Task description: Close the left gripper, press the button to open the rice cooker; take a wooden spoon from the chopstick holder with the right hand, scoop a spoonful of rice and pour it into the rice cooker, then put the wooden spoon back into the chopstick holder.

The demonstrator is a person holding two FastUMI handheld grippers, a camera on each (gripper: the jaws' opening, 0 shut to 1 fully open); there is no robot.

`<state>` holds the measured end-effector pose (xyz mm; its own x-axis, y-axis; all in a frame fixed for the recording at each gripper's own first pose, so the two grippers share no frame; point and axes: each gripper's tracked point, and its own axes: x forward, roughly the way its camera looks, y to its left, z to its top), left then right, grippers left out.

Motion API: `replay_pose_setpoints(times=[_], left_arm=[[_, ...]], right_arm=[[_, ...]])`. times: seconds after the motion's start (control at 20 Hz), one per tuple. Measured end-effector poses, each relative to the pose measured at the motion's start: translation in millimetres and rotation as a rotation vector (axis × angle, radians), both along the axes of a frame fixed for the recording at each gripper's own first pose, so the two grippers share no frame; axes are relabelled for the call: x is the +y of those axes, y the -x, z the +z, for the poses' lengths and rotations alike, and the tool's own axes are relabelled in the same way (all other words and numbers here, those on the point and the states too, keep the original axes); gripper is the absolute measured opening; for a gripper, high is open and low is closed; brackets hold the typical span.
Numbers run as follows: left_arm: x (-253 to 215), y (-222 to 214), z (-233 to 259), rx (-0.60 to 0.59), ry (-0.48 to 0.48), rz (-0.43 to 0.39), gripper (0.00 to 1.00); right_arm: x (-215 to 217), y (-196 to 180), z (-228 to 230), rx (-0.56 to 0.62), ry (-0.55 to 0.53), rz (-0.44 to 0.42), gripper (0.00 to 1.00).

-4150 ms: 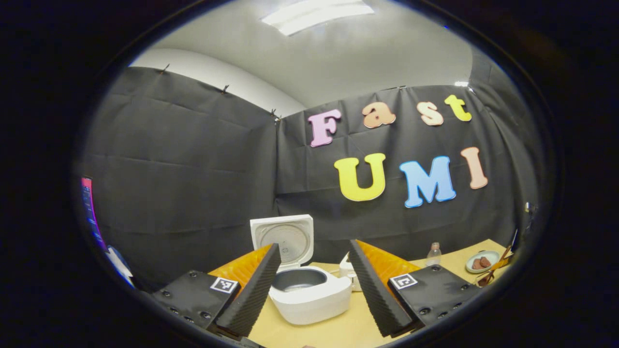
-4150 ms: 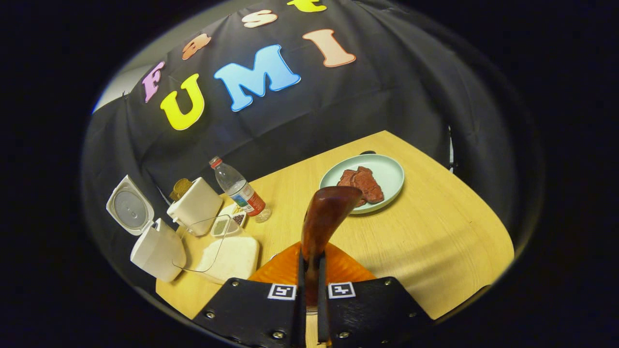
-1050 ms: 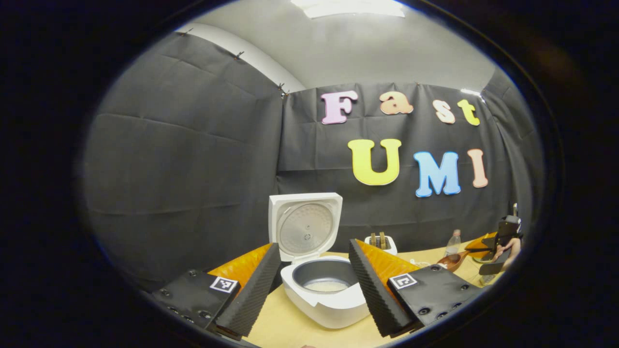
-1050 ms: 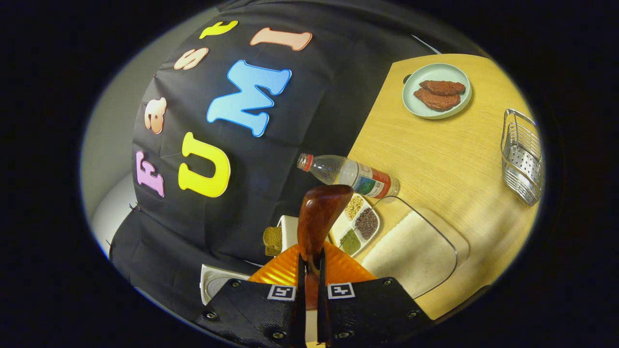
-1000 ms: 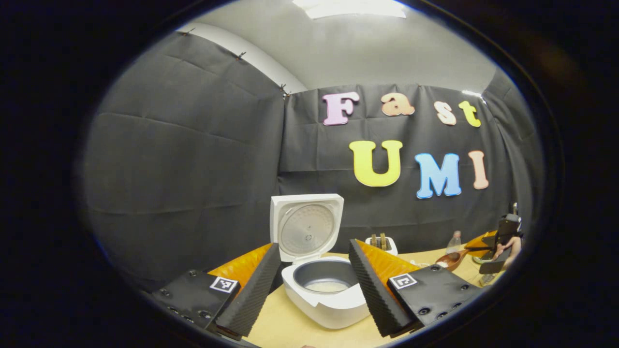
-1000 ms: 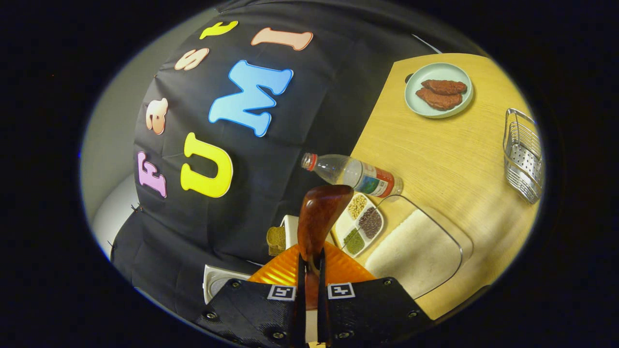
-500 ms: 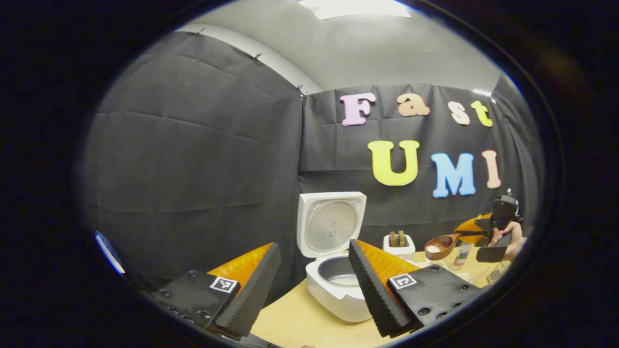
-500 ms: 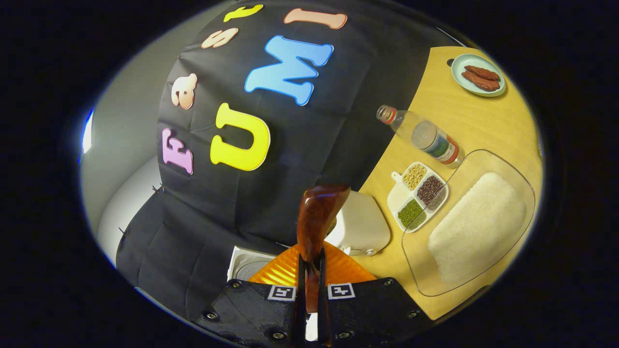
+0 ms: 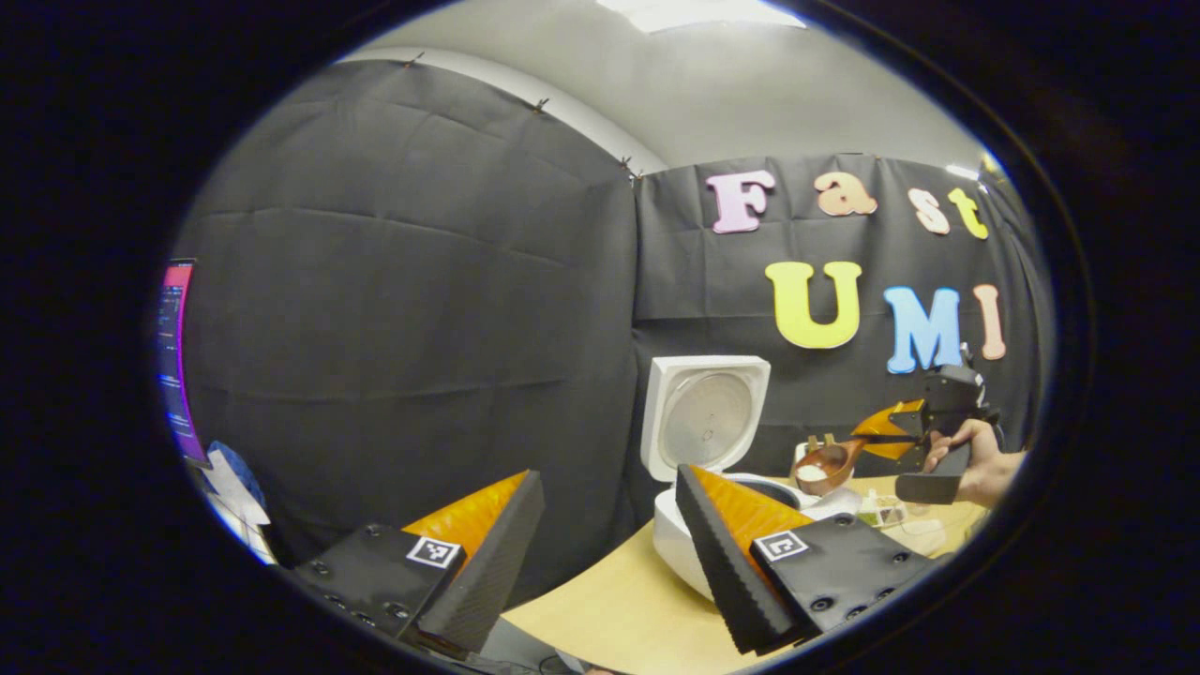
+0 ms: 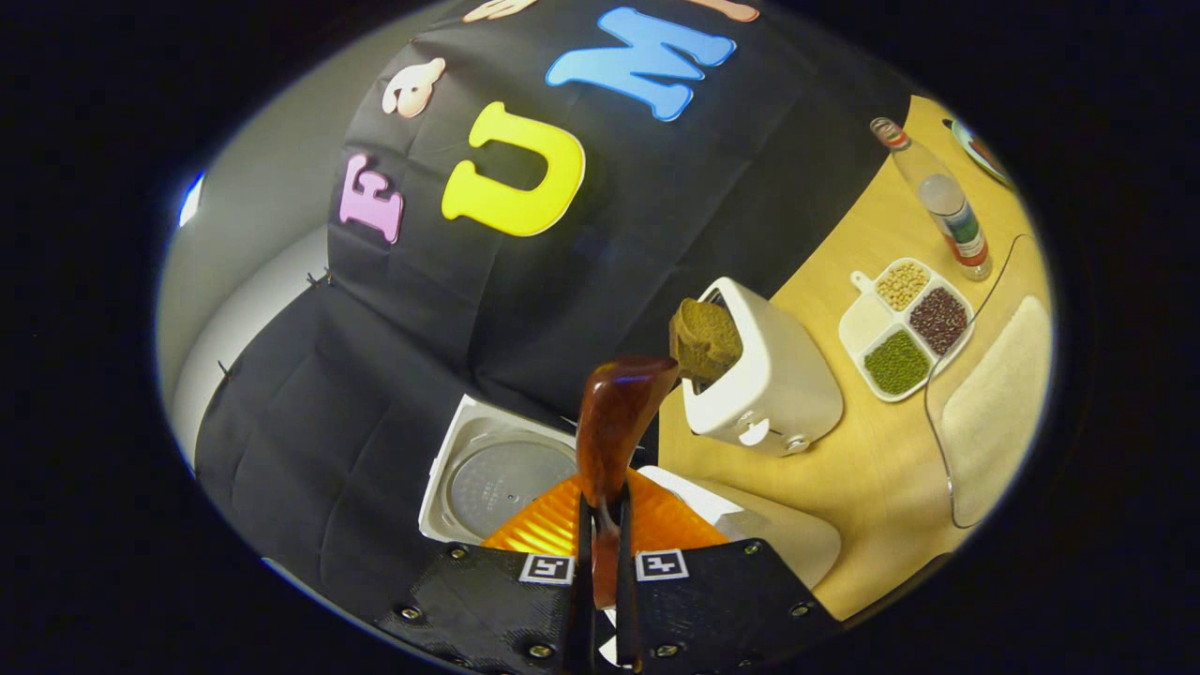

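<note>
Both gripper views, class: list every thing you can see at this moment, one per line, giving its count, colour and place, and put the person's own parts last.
rice cooker: one, white, lid up, by the booth's wall.
wooden spoon: one, reddish brown, held above the cooker.
rice: one small white heap in the spoon's bowl.
toaster: one, white, brown slice sticking out, beside the cooker.
divided dish: one, white, green, dark and pale grains, past the toaster.
bottle: one, clear, red cap, upright behind the dish.
tray: one, clear, heaped white rice, at the table's edge.
table: one, light wood.
left gripper: open.
right gripper: shut on the spoon.
hand: one, holding the right gripper.
</note>
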<state>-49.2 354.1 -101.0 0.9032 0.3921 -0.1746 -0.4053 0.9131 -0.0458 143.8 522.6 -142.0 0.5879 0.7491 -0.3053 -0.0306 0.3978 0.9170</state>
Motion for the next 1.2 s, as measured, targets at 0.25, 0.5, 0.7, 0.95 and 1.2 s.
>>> replay_pose_setpoints(times=[0.25,0.5,0.7,0.95,1.2], left_arm=[[23,21,-5,0.012,-0.001,0.071,0.98],[39,44,-20,0.041,0.016,0.131,0.98],[50,58,-25,0.053,0.021,0.165,0.93],[52,59,-30,0.054,0.024,0.174,0.97],[49,52,-29,0.049,0.027,0.160,0.97]], right_arm=[[57,12,-7,-0.180,0.178,0.128,0.09],[104,9,-20,-0.411,0.414,0.252,0.09],[116,3,-22,-0.566,0.569,0.314,0.09],[118,7,-17,-0.779,0.752,0.418,0.10],[124,19,0,-1.085,0.888,0.493,0.10]])
